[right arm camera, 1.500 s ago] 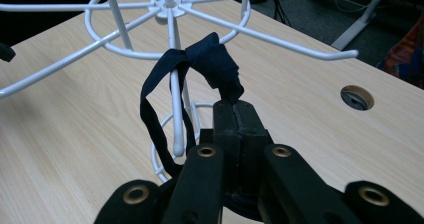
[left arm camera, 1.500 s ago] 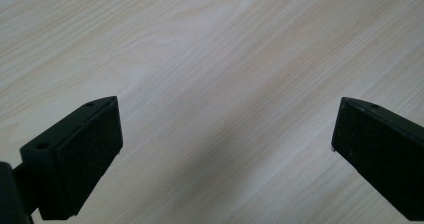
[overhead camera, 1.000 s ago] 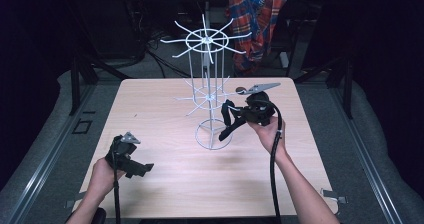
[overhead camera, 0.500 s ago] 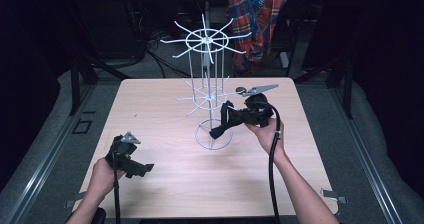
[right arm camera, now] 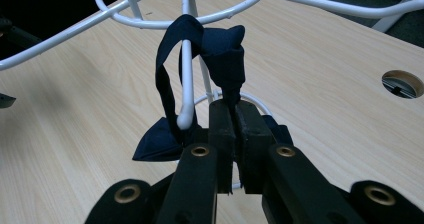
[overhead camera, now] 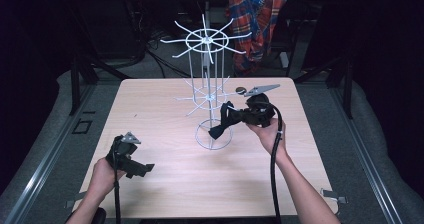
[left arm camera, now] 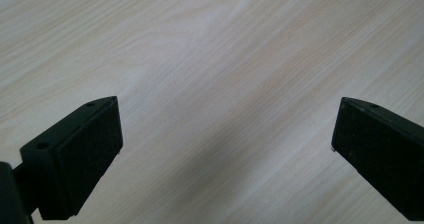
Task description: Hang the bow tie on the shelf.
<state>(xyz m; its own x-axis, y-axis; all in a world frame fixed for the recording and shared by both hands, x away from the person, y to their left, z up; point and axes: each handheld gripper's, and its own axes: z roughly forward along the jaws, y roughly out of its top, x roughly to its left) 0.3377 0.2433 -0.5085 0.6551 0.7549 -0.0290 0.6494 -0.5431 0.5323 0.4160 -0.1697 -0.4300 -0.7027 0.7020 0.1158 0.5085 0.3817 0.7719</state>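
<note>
- At centre frame of the high view, my right gripper (overhead camera: 226,123) held a dark blue fabric strap (right arm camera: 220,49) against the white wire rack (overhead camera: 205,74), fingers clenched on the cloth.
- The right gripper view showed what the high view could not: the strap's loop was draped over an upturned hook (right arm camera: 186,84) of the rack, one end pinched between the fingers, a flap hanging at lower left.
- I judged the step to be hanging the strap; next, I would need to release the fingers and back away without dragging the loop off.
- At lower left of the high view, my left gripper (overhead camera: 131,161) idled; its own view showed fingers released, spread wide over the bare wooden surface (left arm camera: 210,59).
</note>
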